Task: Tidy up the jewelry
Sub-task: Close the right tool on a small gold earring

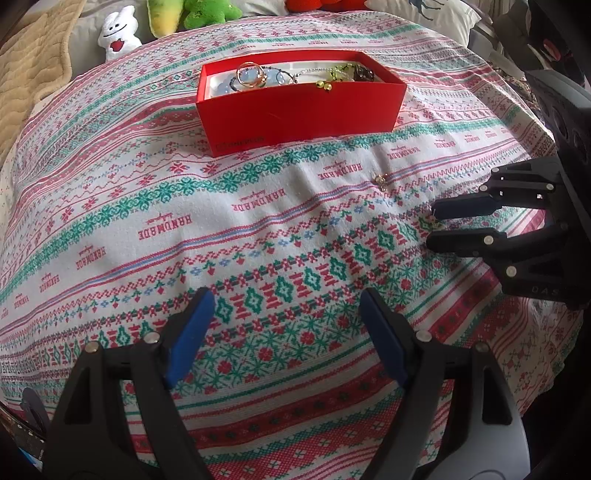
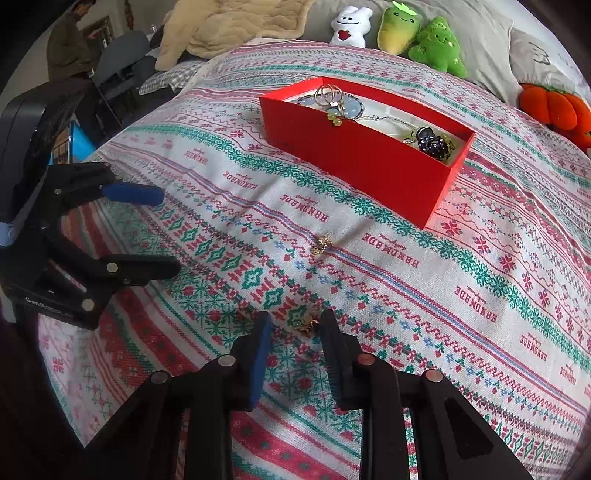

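A red box (image 1: pixel 299 110) (image 2: pixel 369 166) stands on the patterned cloth (image 1: pixel 258 229) and holds rings, bead bracelets and chains. A small gold earring (image 2: pixel 308 326) (image 1: pixel 435 221) lies on the cloth between the fingertips of my right gripper (image 2: pixel 295 325) (image 1: pixel 434 225). Its jaws stand narrow around the earring, and a gap shows beside the blue pad (image 2: pixel 260 354). A second gold piece (image 2: pixel 321 244) (image 1: pixel 380 181) lies on the cloth between that gripper and the box. My left gripper (image 1: pixel 284 299) (image 2: pixel 164 230) hovers open over bare cloth with nothing in it.
Plush toys line the far side: a white one (image 1: pixel 116 33) (image 2: pixel 349 26), green ones (image 2: pixel 439 46) and an orange one (image 2: pixel 554 107). A beige blanket (image 2: pixel 229 26) lies at the back. A person (image 2: pixel 70 44) stands beside a chair (image 2: pixel 118 62).
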The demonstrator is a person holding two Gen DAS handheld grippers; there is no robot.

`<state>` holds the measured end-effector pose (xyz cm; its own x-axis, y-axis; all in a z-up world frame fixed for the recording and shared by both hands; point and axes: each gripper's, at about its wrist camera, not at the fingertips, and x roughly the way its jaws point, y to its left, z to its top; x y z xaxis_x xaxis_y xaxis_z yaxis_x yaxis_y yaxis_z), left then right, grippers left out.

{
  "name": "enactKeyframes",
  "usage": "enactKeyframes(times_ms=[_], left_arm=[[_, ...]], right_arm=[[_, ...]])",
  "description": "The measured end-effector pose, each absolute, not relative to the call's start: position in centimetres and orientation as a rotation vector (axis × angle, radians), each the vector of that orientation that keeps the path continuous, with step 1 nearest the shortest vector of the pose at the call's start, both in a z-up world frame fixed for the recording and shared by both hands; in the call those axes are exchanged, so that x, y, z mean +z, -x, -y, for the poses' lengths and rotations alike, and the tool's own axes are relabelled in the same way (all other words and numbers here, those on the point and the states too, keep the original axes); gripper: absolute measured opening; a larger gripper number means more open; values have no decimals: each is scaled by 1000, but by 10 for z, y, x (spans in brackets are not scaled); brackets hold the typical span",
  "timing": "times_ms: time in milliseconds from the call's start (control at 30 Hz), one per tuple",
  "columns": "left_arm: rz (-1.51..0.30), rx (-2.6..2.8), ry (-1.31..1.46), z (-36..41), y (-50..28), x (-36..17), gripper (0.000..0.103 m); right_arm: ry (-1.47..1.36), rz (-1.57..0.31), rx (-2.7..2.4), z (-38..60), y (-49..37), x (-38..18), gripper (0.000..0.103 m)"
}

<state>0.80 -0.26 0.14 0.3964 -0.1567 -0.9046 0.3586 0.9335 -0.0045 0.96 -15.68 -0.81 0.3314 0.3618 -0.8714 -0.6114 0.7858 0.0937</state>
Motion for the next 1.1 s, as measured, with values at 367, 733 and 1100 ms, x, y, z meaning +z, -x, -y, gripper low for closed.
enactKeyframes(times_ms=[367, 733, 1100], left_arm=[[-1108, -341, -196, 12, -15, 6, 81], [-1088, -397, -173, 35, -23, 14, 81], [-1087, -517, -75, 62, -40, 14, 46]], right_arm=[[334, -1026, 635, 150, -7, -9, 6], [294, -1008, 592, 167, -12, 2, 5], [252, -994, 557, 186, -16, 14, 5]])
